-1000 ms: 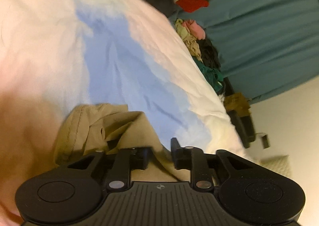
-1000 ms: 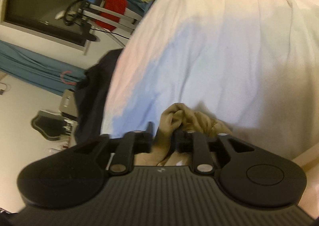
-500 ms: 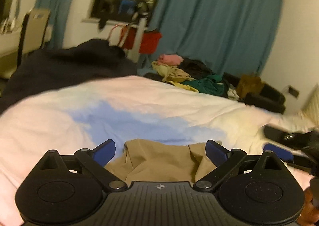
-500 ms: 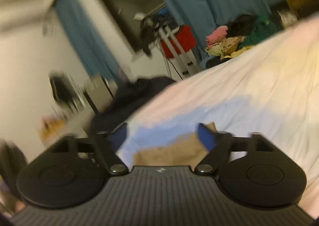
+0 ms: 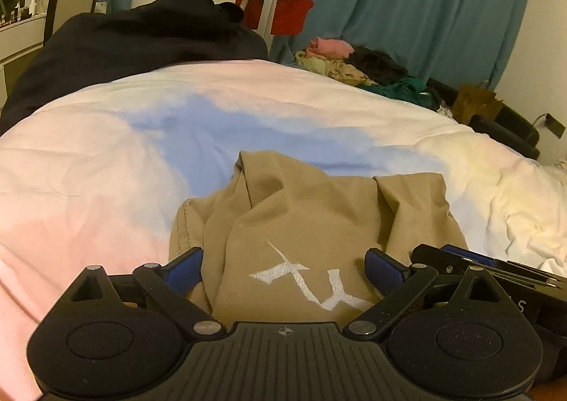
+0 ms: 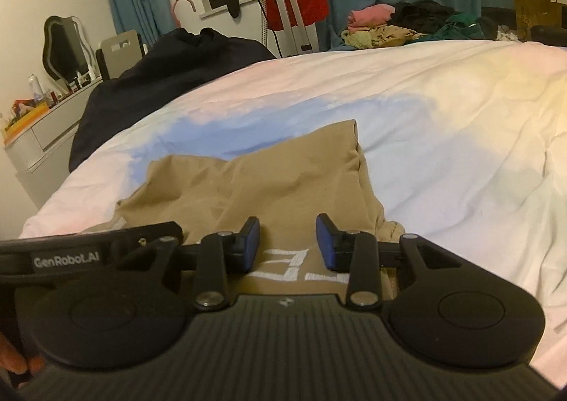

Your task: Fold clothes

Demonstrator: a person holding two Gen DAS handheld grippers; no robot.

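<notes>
A tan garment (image 5: 301, 220) with white stitched marks lies bunched on a bed cover (image 5: 106, 153) of pink, white and blue, filling the lower middle of both views. In the left wrist view the left gripper (image 5: 283, 268) sits at the bottom of the frame with its jaws spread wide, blue pads on either side of the cloth and nothing held between them. The other tool shows as a black shape at the lower right edge. In the right wrist view the right gripper (image 6: 287, 245) has its jaws parted by a moderate gap above the garment (image 6: 248, 181), gripping nothing. A dark blanket (image 5: 141, 36) lies at the upper left beyond the bed cover. A pile of clothes (image 5: 354, 64) sits in front of teal curtains (image 5: 425, 4) toward the upper right.
</notes>
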